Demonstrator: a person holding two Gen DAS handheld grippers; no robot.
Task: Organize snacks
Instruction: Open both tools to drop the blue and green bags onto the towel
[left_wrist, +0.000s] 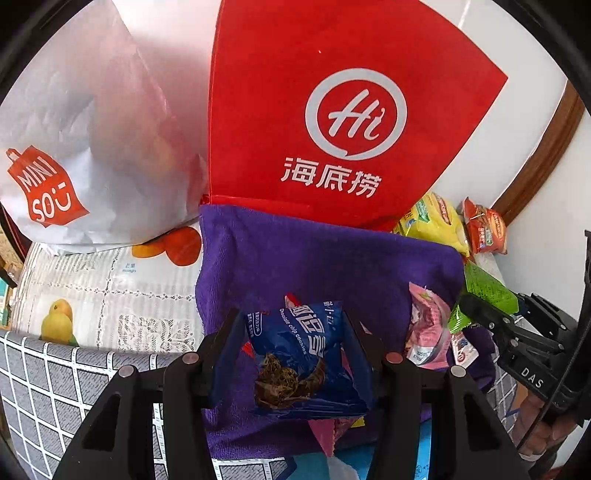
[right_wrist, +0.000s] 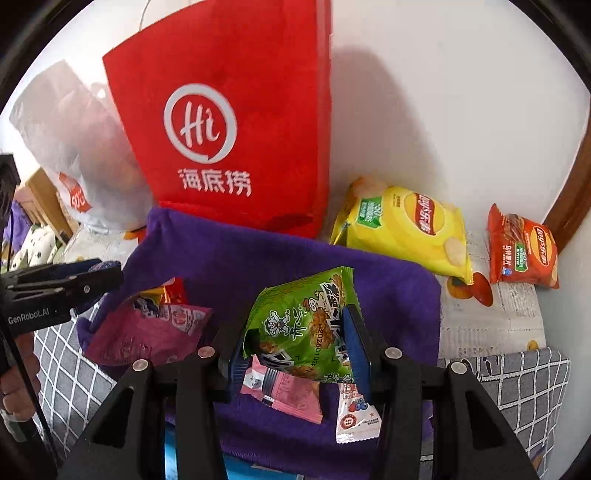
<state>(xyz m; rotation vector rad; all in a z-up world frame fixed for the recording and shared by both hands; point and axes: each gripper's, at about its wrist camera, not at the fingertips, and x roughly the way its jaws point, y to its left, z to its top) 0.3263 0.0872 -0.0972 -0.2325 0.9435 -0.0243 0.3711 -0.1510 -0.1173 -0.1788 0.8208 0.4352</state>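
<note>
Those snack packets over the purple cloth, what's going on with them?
A person is sorting snacks with a handheld gripper in each hand. The left gripper is clamped on a blue cookie packet, the right gripper on a green snack packet, both above the purple towel. A red bag stands behind; two chip bags lie by the wall.

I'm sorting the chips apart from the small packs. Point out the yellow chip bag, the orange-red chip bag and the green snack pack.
Yellow chip bag (right_wrist: 402, 229): right wrist view, front face.
Orange-red chip bag (right_wrist: 522, 251): right wrist view, front face.
Green snack pack (right_wrist: 299, 321): right wrist view, printed front.
</note>
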